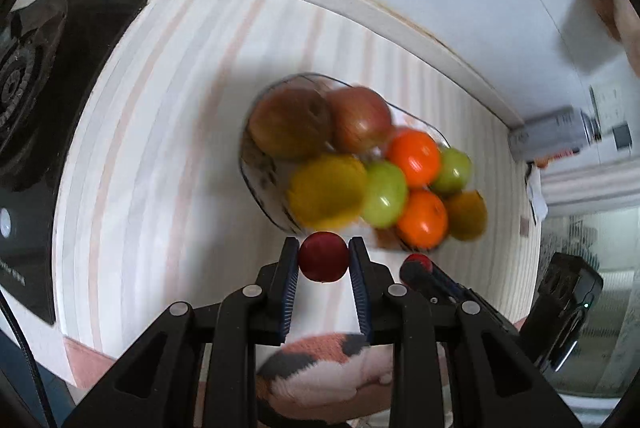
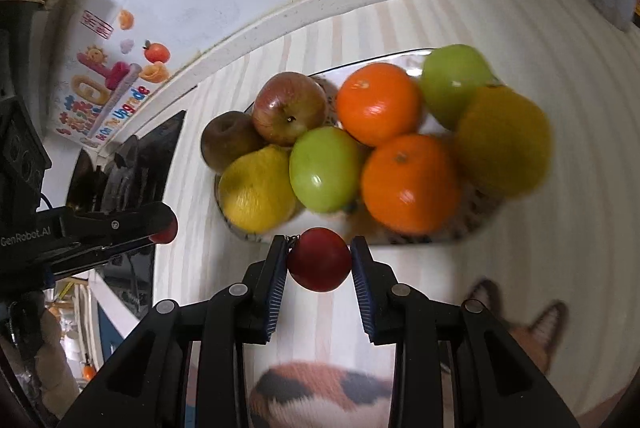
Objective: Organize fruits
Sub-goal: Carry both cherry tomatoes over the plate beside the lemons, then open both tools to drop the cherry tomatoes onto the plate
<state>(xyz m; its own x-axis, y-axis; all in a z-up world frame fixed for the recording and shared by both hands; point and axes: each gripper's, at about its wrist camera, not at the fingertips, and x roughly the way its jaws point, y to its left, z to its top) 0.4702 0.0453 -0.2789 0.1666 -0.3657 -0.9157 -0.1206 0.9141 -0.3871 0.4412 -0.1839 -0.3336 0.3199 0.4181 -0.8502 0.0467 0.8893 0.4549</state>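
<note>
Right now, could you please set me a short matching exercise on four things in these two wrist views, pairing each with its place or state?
Things:
1. left gripper
2. tray
3. stove
4. lemon

Places or states:
A. dark, set into the counter away from the fruit
B. holds the heaped fruit
C. shut on a small red fruit
D. yellow, at the tray's near end

Pairs: 1-C, 2-B, 3-A, 4-D
</note>
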